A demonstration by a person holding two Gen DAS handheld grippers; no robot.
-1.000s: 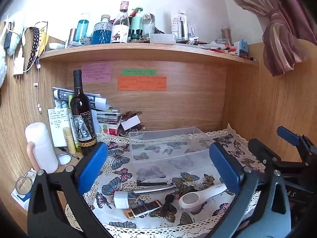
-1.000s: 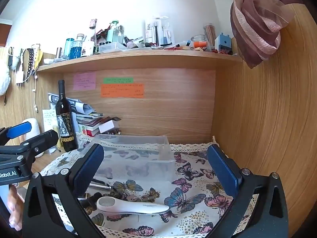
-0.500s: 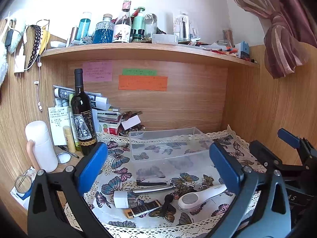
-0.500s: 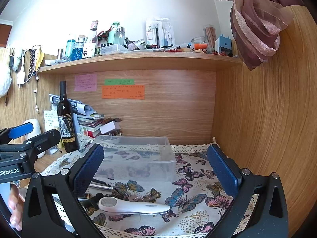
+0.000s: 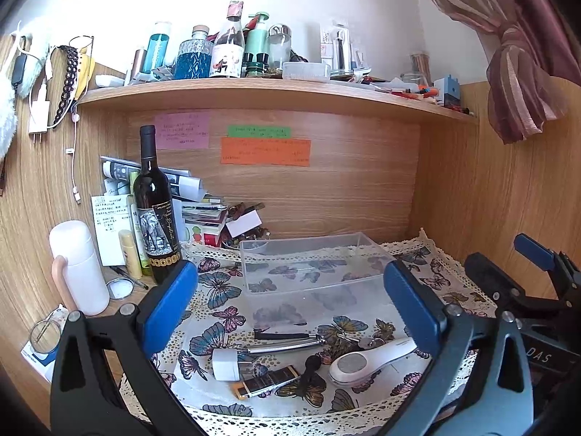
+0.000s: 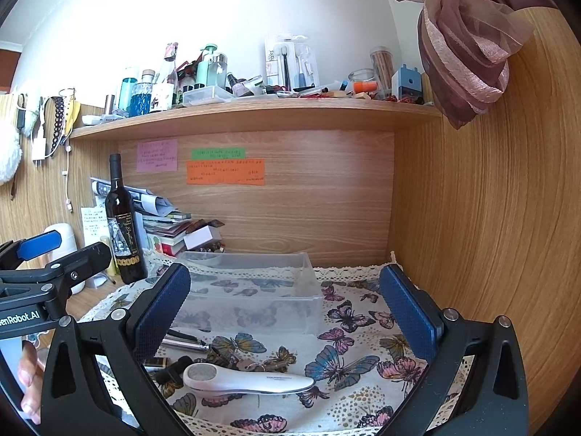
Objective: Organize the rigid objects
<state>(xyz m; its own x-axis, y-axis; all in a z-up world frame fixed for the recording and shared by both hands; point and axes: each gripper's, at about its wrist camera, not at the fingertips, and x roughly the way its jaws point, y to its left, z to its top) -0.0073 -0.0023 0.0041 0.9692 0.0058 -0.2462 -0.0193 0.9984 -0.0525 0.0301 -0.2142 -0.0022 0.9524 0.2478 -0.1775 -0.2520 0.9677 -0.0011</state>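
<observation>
A clear plastic bin sits empty on the butterfly cloth. In front of it lie a white handheld device, a silver rod, a black stick, a white plug, a dark lighter and a black clip. My left gripper is open above these items, holding nothing. My right gripper is open over the white device, also holding nothing. The other gripper shows at each view's edge.
A wine bottle, a white flask, papers and books crowd the back left. A cluttered shelf hangs overhead. Wooden walls close the back and right. A hand shows lower left.
Both grippers have tilted or risen slightly, so the scene sits a little lower in each view. Nothing on the cloth has moved, and both grippers stay open.
</observation>
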